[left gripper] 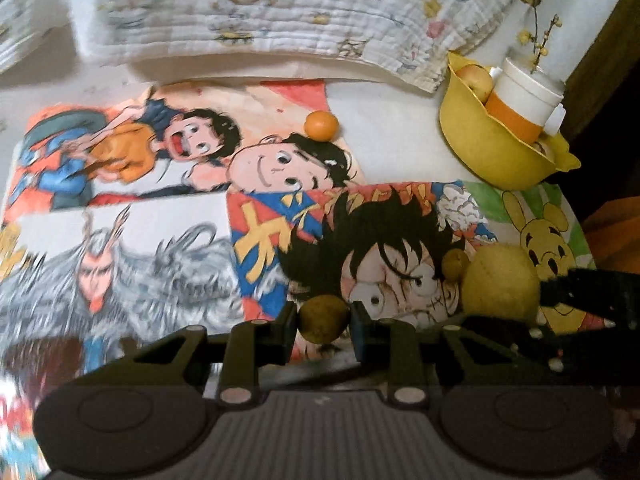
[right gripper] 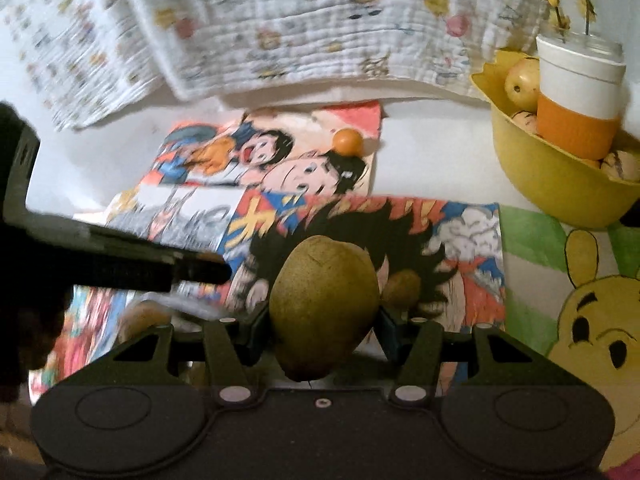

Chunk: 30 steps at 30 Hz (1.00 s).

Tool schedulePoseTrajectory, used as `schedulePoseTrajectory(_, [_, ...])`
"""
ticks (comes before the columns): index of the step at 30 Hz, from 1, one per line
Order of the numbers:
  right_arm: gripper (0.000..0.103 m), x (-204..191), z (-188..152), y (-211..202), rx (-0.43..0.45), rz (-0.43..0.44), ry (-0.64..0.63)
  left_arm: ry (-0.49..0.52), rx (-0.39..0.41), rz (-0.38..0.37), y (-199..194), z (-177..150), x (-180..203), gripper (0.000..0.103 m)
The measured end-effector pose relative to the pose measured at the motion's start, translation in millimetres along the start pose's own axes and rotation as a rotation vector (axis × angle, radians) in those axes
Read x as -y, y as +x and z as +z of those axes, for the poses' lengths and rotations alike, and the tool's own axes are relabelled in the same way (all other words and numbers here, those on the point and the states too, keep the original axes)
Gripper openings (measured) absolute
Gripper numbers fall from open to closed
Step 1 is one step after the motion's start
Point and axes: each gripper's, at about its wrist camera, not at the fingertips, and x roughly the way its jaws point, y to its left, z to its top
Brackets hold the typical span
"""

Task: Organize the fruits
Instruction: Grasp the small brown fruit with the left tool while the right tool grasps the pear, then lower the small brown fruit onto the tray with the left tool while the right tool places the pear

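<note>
The pear (right gripper: 324,300) sits clamped between my right claw's (right gripper: 324,320) pads, stem end toward the camera, its green-brown bulk filling the gap so the fingers stand partly apart and press on both of its flanks. My left claw (left gripper: 324,322) is drawn in tight on a small brown-green round fruit (left gripper: 324,322), gripped on both sides by the pads; I cannot tell its kind. Both claws tilt steeply down over the table (left gripper: 400,120), which is covered with cartoon posters (left gripper: 280,216). From the left wrist, the pear (left gripper: 500,284) shows just to the right, with my right claw's dark frame (left gripper: 592,300) reaching in from the edge. From the right wrist, my left claw (right gripper: 200,268) crosses in as a dark blurred bar from the left, and another small brownish fruit (right gripper: 404,288) lies on the poster just behind the pear. Farther off, a small orange (left gripper: 321,125) rests alone on a poster, well apart from both claws. At the far right stands a yellow bowl (left gripper: 480,148) holding an apple (left gripper: 476,80), other fruit, and a white cup (left gripper: 524,96) with an orange sleeve, twigs with yellow buds rising from it. A printed quilted cloth (left gripper: 280,8) hangs over the table's far side.
</note>
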Motion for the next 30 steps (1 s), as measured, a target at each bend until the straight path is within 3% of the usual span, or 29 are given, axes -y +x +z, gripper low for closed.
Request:
schedulePoseTrajectory(14, [0.056,-15,-67,-41,-0.061,0.049,-0.130,-0.090,0.051,0.031,-58,-74,25,0.030])
schedulePoseTrajectory(23, [0.056,-14,-96,-54,-0.106,0.066,-0.198,-0.105,0.031,0.025,-74,-122,56,0.030])
schedulePoseTrajectory(30, [0.056,-23,-112,-57,-0.123,0.074,-0.331,-0.091,-0.022,0.034,-66,-141,76,0.031])
